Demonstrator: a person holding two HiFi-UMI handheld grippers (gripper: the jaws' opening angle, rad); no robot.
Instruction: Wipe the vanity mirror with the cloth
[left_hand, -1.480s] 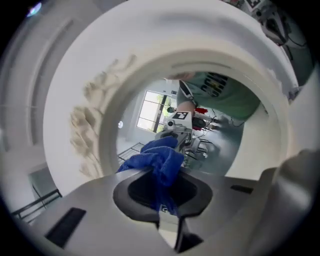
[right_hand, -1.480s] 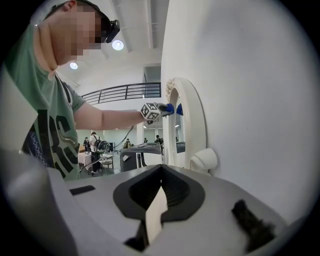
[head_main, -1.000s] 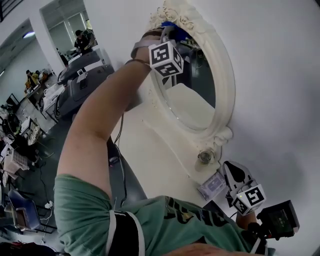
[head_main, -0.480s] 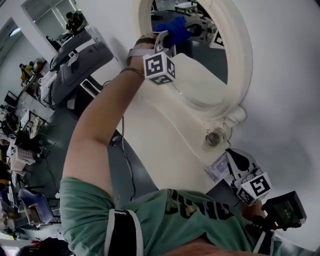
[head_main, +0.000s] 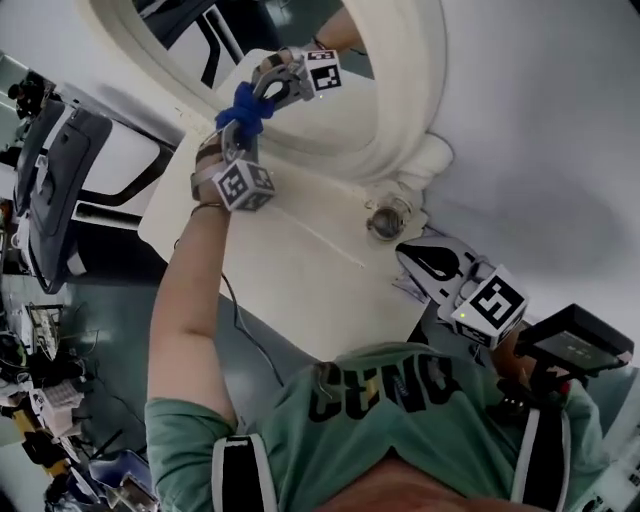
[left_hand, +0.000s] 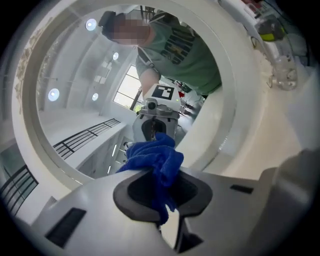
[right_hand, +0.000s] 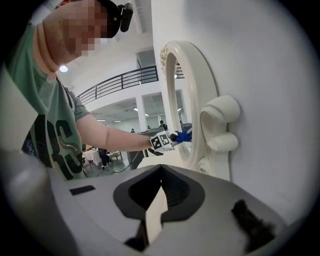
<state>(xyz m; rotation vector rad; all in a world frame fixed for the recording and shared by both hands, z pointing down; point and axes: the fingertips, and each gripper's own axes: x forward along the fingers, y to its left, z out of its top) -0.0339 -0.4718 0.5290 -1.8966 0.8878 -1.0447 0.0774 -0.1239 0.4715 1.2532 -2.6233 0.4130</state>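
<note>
The blue cloth (head_main: 245, 105) is pressing on the glass of the vanity mirror (head_main: 330, 120), close to its white frame. The left gripper (head_main: 238, 135) is squeezing the cloth tight. The mirror is standing on a white table (head_main: 270, 280) against a white wall (head_main: 540, 120). The right gripper (head_main: 425, 262) is hanging by the table's near edge, with its jaws closed on nothing. A big room with messy desks (head_main: 40, 330) is showing off to the left.

Our left claw (head_main: 240, 128) is clamped on the blue cloth (head_main: 250, 100), which bunches just past its tips against the glass of the vanity mirror (head_main: 335, 110). The claw's own reflection meets it from the far side of the cloth. Well off to that claw's right hangs our right claw (head_main: 408, 256), jaws drawn together. Its tips are just beside a small round glassy thing (head_main: 386, 218) at the foot of the white frame (head_main: 412, 90).
</note>
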